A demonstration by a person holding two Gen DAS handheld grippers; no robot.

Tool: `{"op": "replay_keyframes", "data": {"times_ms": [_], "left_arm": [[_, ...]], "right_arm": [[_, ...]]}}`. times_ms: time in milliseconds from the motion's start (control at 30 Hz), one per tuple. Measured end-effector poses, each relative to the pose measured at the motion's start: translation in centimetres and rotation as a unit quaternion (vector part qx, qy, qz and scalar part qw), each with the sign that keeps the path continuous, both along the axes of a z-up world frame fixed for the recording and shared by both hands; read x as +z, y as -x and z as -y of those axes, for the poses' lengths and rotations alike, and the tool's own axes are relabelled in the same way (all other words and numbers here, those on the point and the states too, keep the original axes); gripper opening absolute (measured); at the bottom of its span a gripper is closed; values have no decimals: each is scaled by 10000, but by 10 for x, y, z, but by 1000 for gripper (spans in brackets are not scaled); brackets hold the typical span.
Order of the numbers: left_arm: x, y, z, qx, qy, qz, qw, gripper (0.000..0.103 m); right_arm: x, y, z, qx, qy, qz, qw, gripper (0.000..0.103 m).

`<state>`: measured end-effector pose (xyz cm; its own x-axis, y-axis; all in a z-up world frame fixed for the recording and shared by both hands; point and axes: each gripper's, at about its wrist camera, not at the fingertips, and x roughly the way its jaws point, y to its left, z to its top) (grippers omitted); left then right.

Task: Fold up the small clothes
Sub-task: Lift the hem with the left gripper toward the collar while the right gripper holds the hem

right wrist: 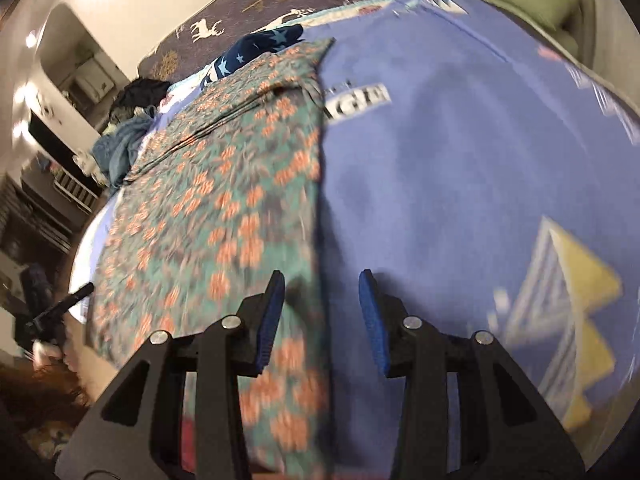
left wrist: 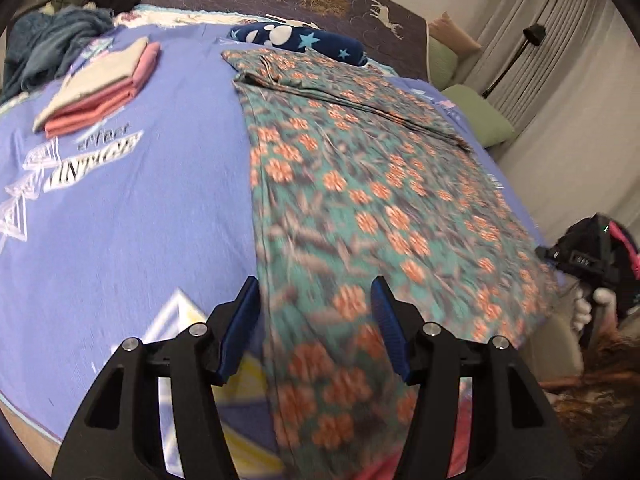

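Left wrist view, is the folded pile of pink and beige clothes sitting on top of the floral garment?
No, the folded pile lies on the bare purple bedsheet, well apart to the left of the floral garment.

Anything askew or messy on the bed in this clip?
The floral garment lies mostly flat, but its far end is bunched into a loose fold. A heap of unfolded clothes sits at the bed's far corner.
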<state>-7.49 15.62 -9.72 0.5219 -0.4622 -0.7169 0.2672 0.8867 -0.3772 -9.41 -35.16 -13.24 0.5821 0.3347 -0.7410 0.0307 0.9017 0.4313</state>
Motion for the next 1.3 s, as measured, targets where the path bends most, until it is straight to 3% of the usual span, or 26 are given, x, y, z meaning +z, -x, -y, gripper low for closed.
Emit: {"op": "replay_keyframes", "data": {"times_ms": [67,200,400,567,600,633,667,700,767,833,1000,1100,1300], "left_arm": [[-1,12,0,-12,200,-41,9998,58],[0,33,11,-256,81,-19,9996,58],[1,46,6,-164,95,-212,9996,58],[-2,51,7,-248,85,-70,9996,58],[-2,47,7,-242,149,-43,9996,52],[-2,42,6,-226,189,-36,9996,24],[-3,37,5,-204,261,-99,9994,6],[-4,33,2,-154,412,-190,9989,3],[6,33,-7,-42,871,-59,9962,3],[32,39,-14,-49,1210,403,9918,3],[83,47,-18,-65,1379,1211,9830,3],[90,46,-18,-30,1460,1300,9807,3],[86,36,-19,57,1506,1274,9803,3]], "right_arm": [[-3,16,4,18,-260,-50,9996,40],[-4,36,0,292,-480,-83,9984,45],[-2,37,-5,463,-460,-307,9974,47],[-5,46,-10,708,-377,-397,9960,50],[-7,41,-11,675,-472,-381,9959,50],[-7,37,-11,659,-543,-319,9958,40],[-6,34,-13,666,-564,-260,9958,26],[-7,29,-14,660,-719,-267,9949,3],[-5,26,-11,611,-1176,-197,9910,3],[9,28,-3,576,-1507,178,9867,3],[53,32,15,557,-2051,1029,9717,3],[68,33,16,638,-2049,1308,9679,3],[71,26,15,640,-2045,1397,9667,3]]}}
